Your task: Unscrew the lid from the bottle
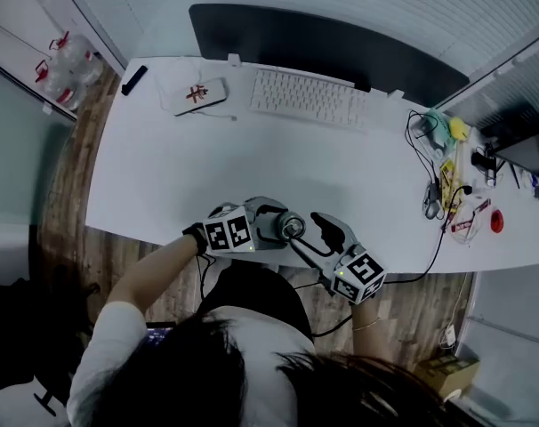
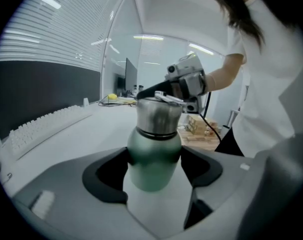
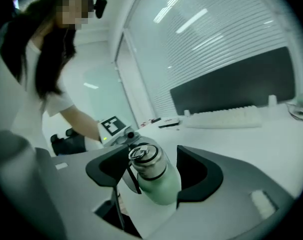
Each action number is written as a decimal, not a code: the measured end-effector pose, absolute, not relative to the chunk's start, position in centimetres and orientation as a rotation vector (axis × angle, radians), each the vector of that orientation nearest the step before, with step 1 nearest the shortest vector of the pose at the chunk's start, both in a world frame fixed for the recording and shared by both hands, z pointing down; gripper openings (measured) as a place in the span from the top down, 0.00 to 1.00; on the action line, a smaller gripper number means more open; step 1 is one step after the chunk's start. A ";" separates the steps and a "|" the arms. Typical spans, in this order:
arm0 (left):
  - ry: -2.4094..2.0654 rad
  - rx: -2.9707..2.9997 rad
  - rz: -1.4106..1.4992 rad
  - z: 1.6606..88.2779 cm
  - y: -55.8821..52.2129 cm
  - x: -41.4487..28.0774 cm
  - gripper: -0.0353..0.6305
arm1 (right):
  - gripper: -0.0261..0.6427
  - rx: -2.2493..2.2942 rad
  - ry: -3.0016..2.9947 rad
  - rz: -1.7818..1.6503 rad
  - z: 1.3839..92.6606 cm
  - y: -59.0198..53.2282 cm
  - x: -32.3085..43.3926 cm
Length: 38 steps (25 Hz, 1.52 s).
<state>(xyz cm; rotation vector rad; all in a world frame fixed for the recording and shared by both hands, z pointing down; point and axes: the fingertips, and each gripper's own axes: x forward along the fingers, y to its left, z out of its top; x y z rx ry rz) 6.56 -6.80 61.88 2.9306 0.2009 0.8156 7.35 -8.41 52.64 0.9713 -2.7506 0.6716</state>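
Person at a white desk (image 1: pixel 252 167) is holding a two-jaw gripper in each hand, both meeting on a green bottle (image 2: pixel 154 159) just in front of the body. The left gripper (image 2: pixel 154 169) is clamping the bottle's green body, both dark pads pressing against its sides, with the steel lid (image 2: pixel 159 116) sitting on top, above the jaws. The right gripper (image 3: pixel 152 174) is standing with its jaws apart, the bottle leaning between them and a gap showing beside the lid on the left jaw's side.

From the left gripper view, the right gripper's black fingers are reaching over the far edge of the lid; whether they are touching it cannot be told. Only the right gripper view is showing the lid's top, which is carrying a small metal ring (image 3: pixel 136 153), and a dark strap (image 3: pixel 133 179) hanging down beside the bottle. The head view is reducing the bottle to a round steel cap between the two marker cubes.

Beyond the grippers, a white keyboard (image 1: pixel 307 96) is lying before a dark monitor (image 1: pixel 323 47), and a tangle of cables (image 1: pixel 438 194) is lying well off to the right gripper's side.
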 end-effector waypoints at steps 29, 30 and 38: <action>0.442 2.914 0.890 61.7 -7.1 7.5 0.38 | 0.56 0.474 -2.782 0.550 53.9 -8.6 6.2; 0.493 2.919 0.903 61.8 -7.1 7.4 0.38 | 0.56 0.410 -2.775 0.523 54.0 -8.5 6.0; 0.745 2.931 1.013 62.1 -7.2 6.6 0.38 | 0.56 0.002 -2.705 0.407 54.1 -8.1 4.5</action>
